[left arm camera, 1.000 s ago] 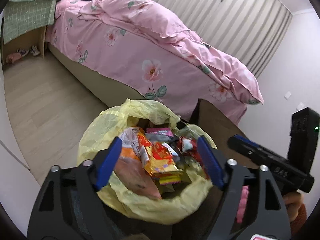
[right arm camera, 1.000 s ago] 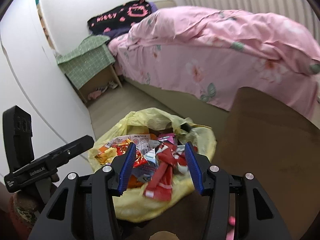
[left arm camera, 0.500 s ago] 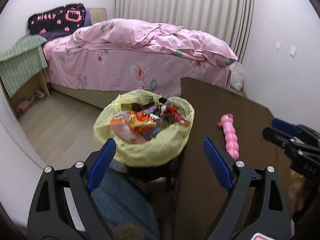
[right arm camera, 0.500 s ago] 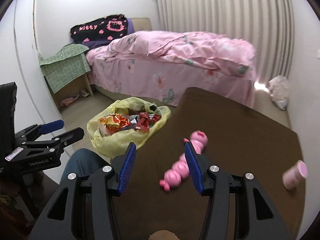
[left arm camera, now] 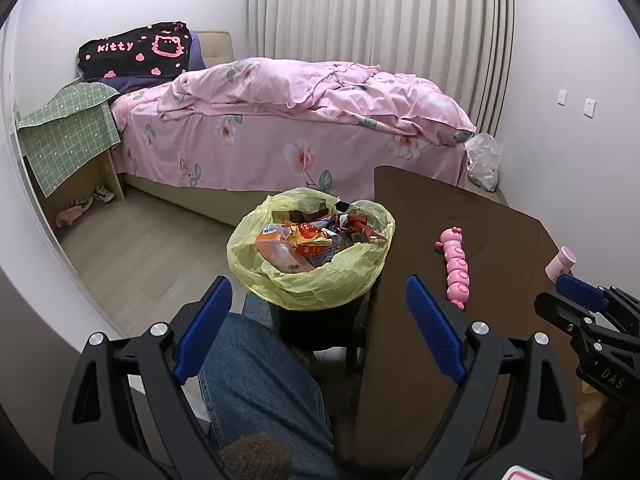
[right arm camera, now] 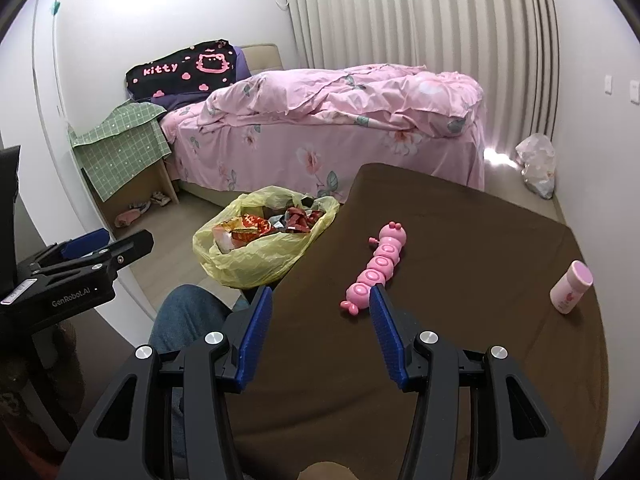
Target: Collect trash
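Trash (left arm camera: pixel 320 236), bright snack wrappers, fills a yellow bag (left arm camera: pixel 316 280) lining a dark bin just off the table's (right arm camera: pixel 460 360) left edge; print on the wrappers too small to read. Left gripper (left arm camera: pixel 318 328): jaws have just been opening, now spread wide, nothing between them. Right gripper (right arm camera: pixel 320 332): jaws parted, empty, over the table's near edge. "GenRobot.AI" on the left gripper's body. Black blanket (right arm camera: pixel 182 68) on the bed reads "kitty". Pink caterpillar toy (right arm camera: pixel 376 268) mid-table; pink bottle (right arm camera: pixel 570 286) near the right edge.

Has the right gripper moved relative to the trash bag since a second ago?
Yes. The right gripper has pulled back from over the yellow trash bag, and now hangs above the brown table.
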`<state>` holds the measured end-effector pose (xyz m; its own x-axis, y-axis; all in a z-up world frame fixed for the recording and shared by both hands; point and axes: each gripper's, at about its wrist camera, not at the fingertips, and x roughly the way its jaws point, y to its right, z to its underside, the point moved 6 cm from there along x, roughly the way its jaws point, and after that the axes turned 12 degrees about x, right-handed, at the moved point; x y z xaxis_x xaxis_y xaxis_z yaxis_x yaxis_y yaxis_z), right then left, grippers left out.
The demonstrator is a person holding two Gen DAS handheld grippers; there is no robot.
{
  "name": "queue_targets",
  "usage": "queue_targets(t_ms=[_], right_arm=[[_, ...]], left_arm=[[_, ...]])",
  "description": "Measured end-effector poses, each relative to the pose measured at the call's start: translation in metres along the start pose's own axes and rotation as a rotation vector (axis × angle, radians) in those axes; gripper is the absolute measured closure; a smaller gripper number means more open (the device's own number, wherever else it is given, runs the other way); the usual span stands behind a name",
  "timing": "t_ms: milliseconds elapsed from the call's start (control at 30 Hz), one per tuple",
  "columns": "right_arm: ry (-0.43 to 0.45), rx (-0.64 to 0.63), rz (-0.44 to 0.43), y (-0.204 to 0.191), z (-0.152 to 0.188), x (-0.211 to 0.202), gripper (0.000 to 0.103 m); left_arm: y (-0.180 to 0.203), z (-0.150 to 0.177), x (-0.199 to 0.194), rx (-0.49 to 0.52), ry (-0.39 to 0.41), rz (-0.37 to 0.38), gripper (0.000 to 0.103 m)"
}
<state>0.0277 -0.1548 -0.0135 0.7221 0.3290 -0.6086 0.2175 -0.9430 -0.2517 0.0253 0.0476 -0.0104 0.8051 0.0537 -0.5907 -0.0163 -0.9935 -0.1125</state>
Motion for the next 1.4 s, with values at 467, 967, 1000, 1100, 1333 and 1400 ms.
queue_targets(t_ms=[467,967,1000,1100,1333,1400], right_arm=[[-0.001,0.01,0.024,0.003,0.001,0.004,0.055],[-0.008,0.021,0.027,0.007,0.003,0.006,0.055],[-0.007,0.022,0.027,0.008,0.003,0.006,0.055],[-0.006,0.027,0.027,0.009,0.003,0.005,0.055],[-0.003,0.032,0.03,0.011,0.003,0.005,0.055],[-0.001,0.032,0.031,0.011,0.002,0.004,0.055]], left_arm=[[0.01,0.0,0.004,0.032,-0.003,0.017,0.019],[0.016,-0.001,0.007,0.058,-0.013,0.012,0.019],[0.016,-0.001,0.007,0.058,-0.013,0.011,0.019],[0.016,-0.001,0.007,0.057,-0.012,0.013,0.019],[0.016,-0.001,0.008,0.053,-0.012,0.014,0.019],[0.016,-0.001,0.008,0.057,-0.011,0.015,0.019]])
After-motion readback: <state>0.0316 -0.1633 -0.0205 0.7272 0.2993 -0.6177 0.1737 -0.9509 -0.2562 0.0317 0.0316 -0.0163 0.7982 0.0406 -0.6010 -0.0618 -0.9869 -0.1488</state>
